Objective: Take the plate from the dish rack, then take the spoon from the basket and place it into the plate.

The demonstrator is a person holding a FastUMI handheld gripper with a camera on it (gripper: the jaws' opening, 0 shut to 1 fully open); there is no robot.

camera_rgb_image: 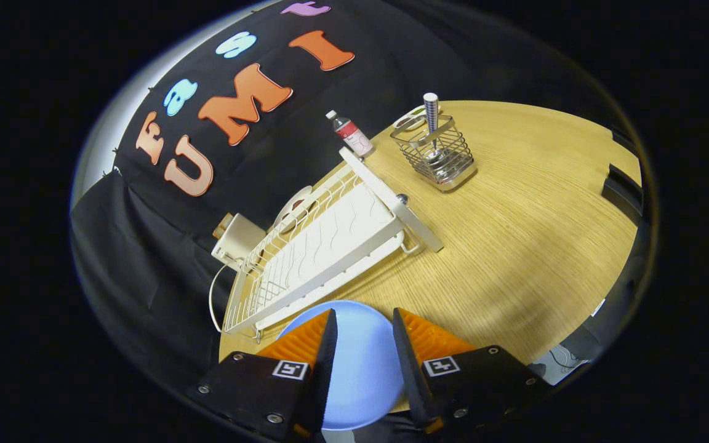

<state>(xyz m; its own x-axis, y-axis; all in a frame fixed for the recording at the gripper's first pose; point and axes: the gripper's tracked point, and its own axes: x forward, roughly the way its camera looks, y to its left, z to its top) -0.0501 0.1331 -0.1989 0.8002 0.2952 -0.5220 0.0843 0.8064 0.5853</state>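
**Currently: plate below the fingers, spoon pending**

The gripper (364,326) stands with its fingers spread, nothing between them; the blue plate (360,363) lies flat on the table's (514,246) near edge, just below. The plate is probably rigid, smooth and slippery; grip its rim. Beyond the dish rack (324,246), the spoon (431,117) stands upright in the wire basket (434,154); its light, slim handle is the likely hold.

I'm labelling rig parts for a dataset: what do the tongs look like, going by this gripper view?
The tongs have two wedge-shaped fingers with ribbed outer faces, tapering towards the tips. Each sits on a black, boxy mount fixed with silver screws. Each mount carries a square black-and-white tracking marker near its inner edge. No cables or sleeves are visible.
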